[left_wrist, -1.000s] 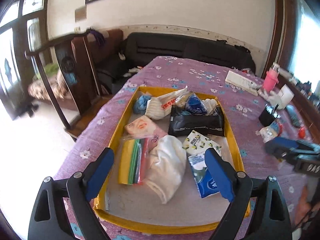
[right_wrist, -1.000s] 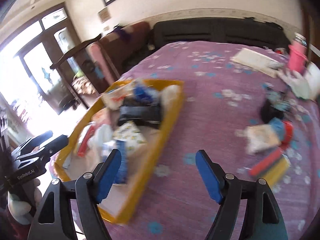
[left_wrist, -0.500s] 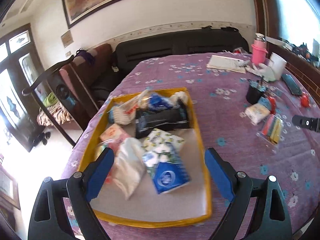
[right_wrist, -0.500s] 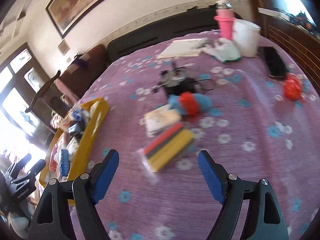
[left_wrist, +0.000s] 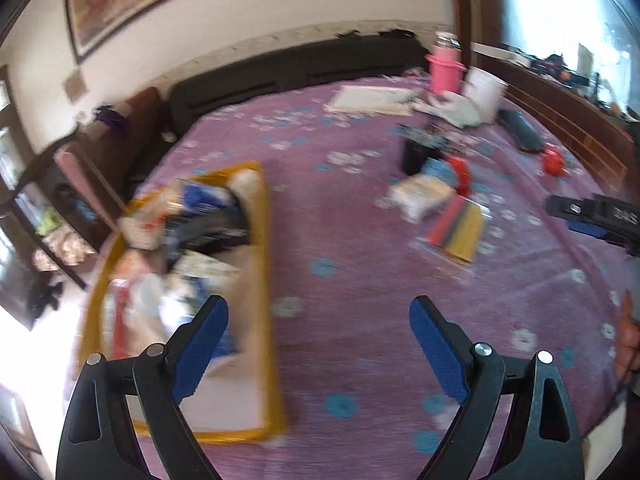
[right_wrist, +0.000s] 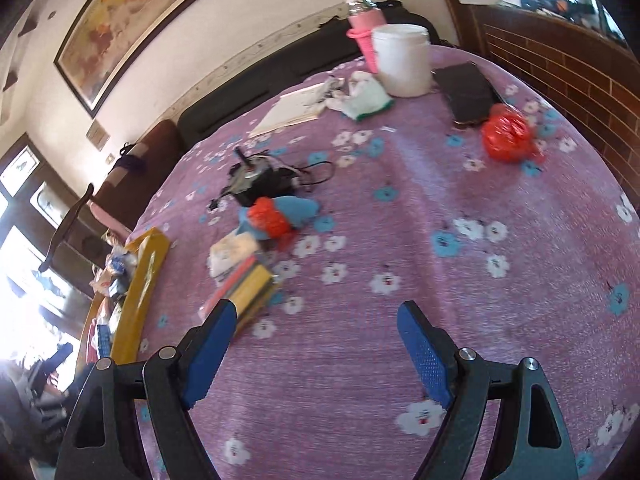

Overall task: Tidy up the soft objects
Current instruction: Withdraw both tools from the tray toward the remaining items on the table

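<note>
Both grippers are empty and spread wide, so the step in hand looks like the reach for the next soft item to go into the yellow tray (left_wrist: 262, 280), which already holds tissue packs, cloths and pouches. The right gripper (right_wrist: 316, 354) points down at the purple flowered tablecloth (right_wrist: 440, 208), nothing between its blue pads, with the clear bag of coloured cloths (right_wrist: 244, 290) just beyond its left pad. The left gripper (left_wrist: 318, 350), equally wide and bare, hangs over the cloth just beside the tray's right wall. The likely next move — a judgement only — is to swing the right gripper left onto that bag and close across its narrow side. Touching or close behind it lie a white tissue pack (right_wrist: 234, 250) and a red-and-blue soft bundle (right_wrist: 278, 216), which crowd the approach; a black holder with trailing wires (right_wrist: 260, 182) stands just past them. Farther off sit a white tub (right_wrist: 402, 60), a pink bottle (right_wrist: 366, 30), a dark phone (right_wrist: 466, 90) and a red crumpled bag (right_wrist: 506, 132) — none obstruct.
</note>
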`<state>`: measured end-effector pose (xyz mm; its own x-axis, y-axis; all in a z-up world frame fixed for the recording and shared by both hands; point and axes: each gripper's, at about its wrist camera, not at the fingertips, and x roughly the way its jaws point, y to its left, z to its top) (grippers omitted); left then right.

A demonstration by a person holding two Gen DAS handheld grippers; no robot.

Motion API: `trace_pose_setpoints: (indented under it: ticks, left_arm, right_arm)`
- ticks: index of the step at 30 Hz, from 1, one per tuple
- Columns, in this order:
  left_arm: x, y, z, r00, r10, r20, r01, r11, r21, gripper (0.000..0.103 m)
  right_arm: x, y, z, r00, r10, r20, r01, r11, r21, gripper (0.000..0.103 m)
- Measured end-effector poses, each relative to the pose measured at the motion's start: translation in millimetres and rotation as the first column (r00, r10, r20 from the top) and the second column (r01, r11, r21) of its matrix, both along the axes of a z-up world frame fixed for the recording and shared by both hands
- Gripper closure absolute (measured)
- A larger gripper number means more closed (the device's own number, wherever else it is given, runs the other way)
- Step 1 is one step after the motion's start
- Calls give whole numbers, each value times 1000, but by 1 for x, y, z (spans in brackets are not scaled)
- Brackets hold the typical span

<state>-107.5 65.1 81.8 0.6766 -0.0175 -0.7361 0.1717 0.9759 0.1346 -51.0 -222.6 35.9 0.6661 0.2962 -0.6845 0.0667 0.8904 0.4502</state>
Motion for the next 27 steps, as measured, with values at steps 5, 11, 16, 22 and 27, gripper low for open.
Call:
trace_pose_setpoints:
  ticks: [5, 11, 16, 22, 27]
  left_arm:
    - [6, -37, -29, 994, -79, -72, 78, 997, -18, 11]
    - [19, -52, -59, 986, -85, -140, 83, 996, -18, 12]
    - [30, -42, -75, 981, -53, -185, 41, 997, -70, 3]
    - [32, -37, -77, 981, -42, -190, 25, 995, -91, 0]
    - [31, -36, -77, 981, -43, -187, 26, 995, -95, 0]
  right_arm:
    - [2, -11, -12, 999, -19, -34, 19, 1000, 7, 17]
    - [7, -16, -19, 998, -25, -54, 25, 1000, 1, 17]
    - [18, -8, -22, 997, -10, -73, 10, 1000, -3, 17]
    - [36, 13, -20, 995, 21, -93, -23, 999, -27, 17]
    - [60, 32, -12, 996, 62, -71, -64, 998, -21, 17]
